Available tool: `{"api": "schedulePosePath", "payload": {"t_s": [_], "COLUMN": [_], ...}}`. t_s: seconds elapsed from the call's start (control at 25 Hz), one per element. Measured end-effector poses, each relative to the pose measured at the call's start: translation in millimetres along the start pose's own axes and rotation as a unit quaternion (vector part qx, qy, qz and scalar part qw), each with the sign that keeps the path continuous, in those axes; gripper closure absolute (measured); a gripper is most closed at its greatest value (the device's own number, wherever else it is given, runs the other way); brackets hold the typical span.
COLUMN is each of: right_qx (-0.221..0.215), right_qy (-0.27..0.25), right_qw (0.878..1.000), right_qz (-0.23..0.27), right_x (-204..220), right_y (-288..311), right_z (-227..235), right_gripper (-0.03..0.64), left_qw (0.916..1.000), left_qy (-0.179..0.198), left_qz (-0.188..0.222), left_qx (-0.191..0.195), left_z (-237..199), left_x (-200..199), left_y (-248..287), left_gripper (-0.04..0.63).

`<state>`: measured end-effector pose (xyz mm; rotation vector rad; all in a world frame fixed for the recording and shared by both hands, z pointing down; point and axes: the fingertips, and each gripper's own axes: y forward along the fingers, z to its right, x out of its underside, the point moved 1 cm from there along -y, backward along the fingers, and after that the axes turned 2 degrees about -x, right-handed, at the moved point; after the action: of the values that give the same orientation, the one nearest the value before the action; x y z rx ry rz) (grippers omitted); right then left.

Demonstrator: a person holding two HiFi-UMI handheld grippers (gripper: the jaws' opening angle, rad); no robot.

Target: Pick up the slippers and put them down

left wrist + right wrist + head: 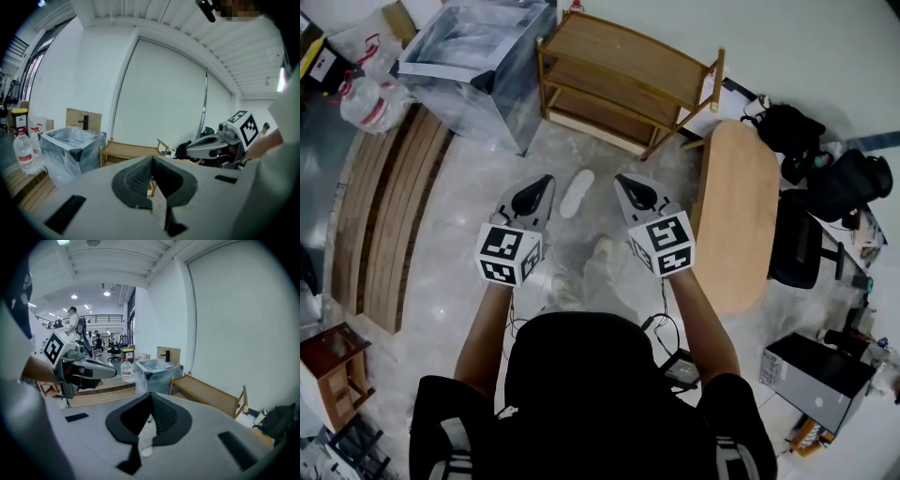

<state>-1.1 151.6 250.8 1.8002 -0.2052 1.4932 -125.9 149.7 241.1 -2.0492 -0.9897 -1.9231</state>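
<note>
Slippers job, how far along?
Done: nothing certain; one white slipper lies on the floor. In hand: nothing, left gripper and right gripper are shut and empty. Left: unclear whether the slipper still needs picking up or is already placed.

We see one slipper (577, 193) on the floor between the left gripper (542, 186) and the right gripper (625, 184). Beyond it stands a wooden rack (623, 80), with a wrapped box (478, 52) to its left. A table (736, 211) stands on the right, and planks (389, 216) lie far left.
</note>
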Motion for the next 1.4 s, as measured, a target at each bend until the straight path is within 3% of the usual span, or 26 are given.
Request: {"api": "schedulePosePath", "payload": {"t_s": [0.56,0.88,1.4], "right_qx": [0.024,0.035,0.043], "right_qy": [-0.023,-0.040,-0.034], "right_qw": [0.998,0.996,0.991], "right_qz": [0.049,0.074,0.118], "right_x": [-49.1,-62.6,-72.9], "right_y": [-49.0,-73.2,-126.1], "right_z": [-77.2,-98.3,-60.8], "right_gripper": [0.618,0.618,0.618], "left_qw": [0.9971,0.9945,0.9912], "left_qy": [0.011,0.015,0.033], "left_qz": [0.075,0.103,0.128], "left_qx": [0.006,0.009,0.003], "left_z": [12.0,21.3,75.5], "left_x": [-42.5,-58.5,-94.1], "left_y": [-105.6,-133.3,-126.8], "left_gripper": [0.589,0.589,0.589]}}
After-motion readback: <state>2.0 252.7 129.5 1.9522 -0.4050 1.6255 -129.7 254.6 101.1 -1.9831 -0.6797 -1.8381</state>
